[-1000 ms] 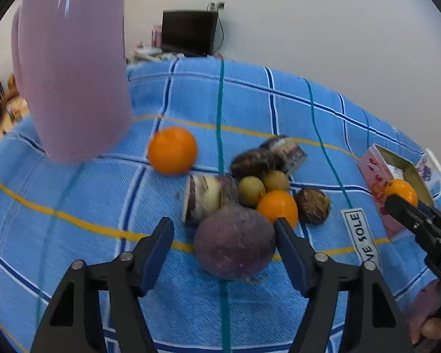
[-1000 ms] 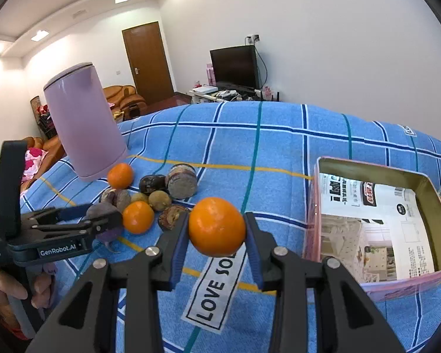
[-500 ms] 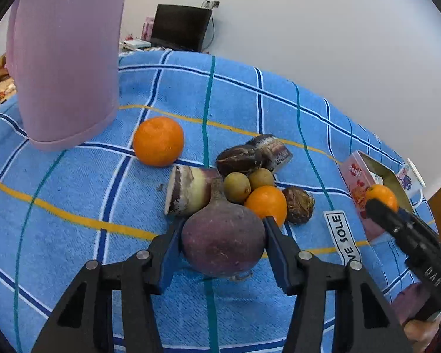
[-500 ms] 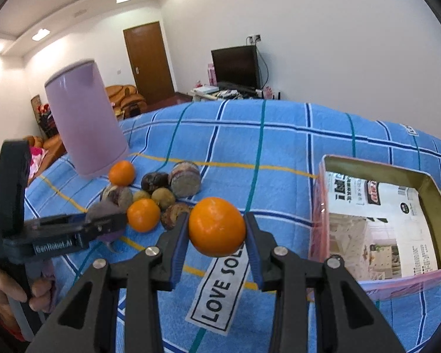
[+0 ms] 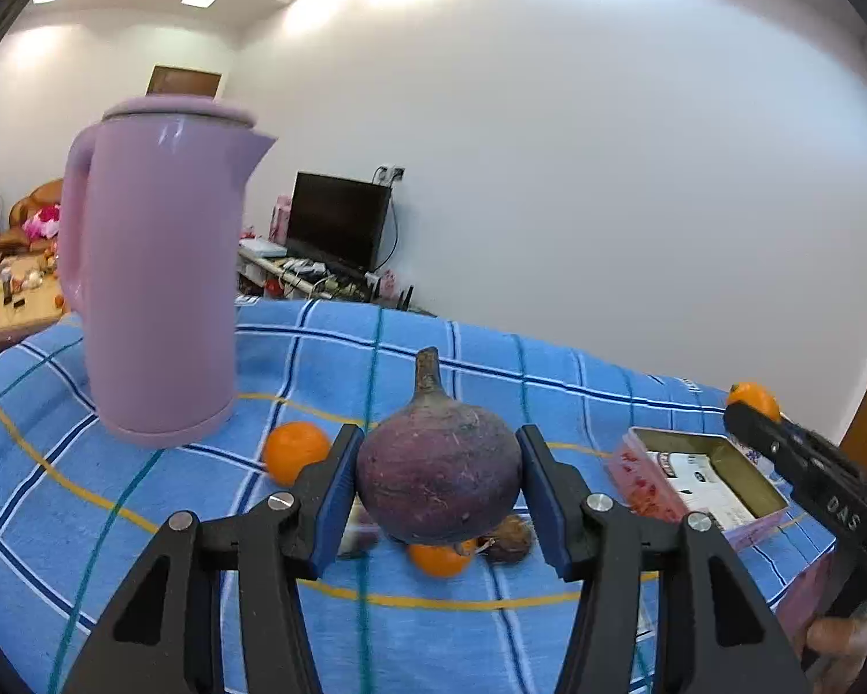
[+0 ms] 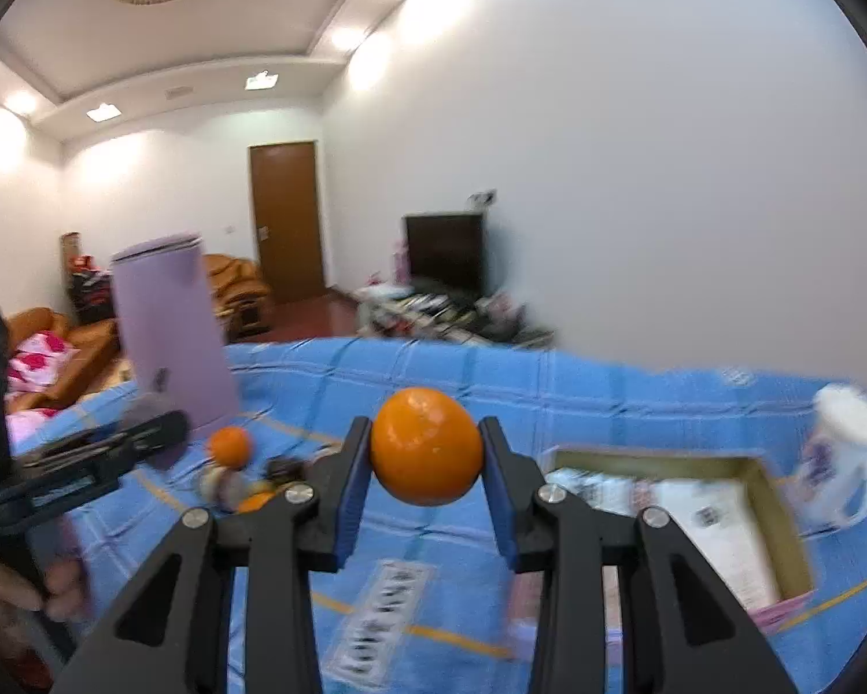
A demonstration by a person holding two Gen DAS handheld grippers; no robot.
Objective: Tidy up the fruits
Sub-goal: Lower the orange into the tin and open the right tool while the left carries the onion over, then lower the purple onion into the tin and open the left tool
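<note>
Beetroot: I hold the purple beetroot (image 5: 439, 477) in my left gripper (image 5: 438, 488), both blue pads pressed on its sides, stalk stub pointing up, lifted clear of the cloth.
Held orange: my right gripper (image 6: 426, 483) clamps an orange (image 6: 426, 446) between its blue pads, raised above the cloth just left of the box.
Left gripper from the right view: it shows as a blurred black bar at far left (image 6: 86, 462), with part of a hand (image 6: 57, 584) below it.
Right gripper from the left view: its black fingers reach in from the right edge (image 5: 780, 434), the orange at their tip (image 5: 754, 396).
Loose orange: one orange (image 5: 296, 450) lies on the cloth to the left, near the jug's base.
Fruit pile: below the beetroot I see another orange (image 5: 439, 560) and a brown rough-skinned fruit (image 5: 509, 538) touching it; the rest is hidden.
Box: an open pink box (image 5: 641, 483) lined with printed paper sits on the right; I see no fruit in it.
Jug: a lilac lidded jug (image 5: 155, 283) stands upright at far left.
Mug: a white printed mug (image 6: 838, 462), blurred, sits right of the box.
Tablecloth: blue check with yellow and teal lines (image 5: 144, 520), bearing a white label with lettering (image 6: 384, 619).
Far room: a dark television (image 5: 338, 220) and a brown door (image 6: 286, 220).
</note>
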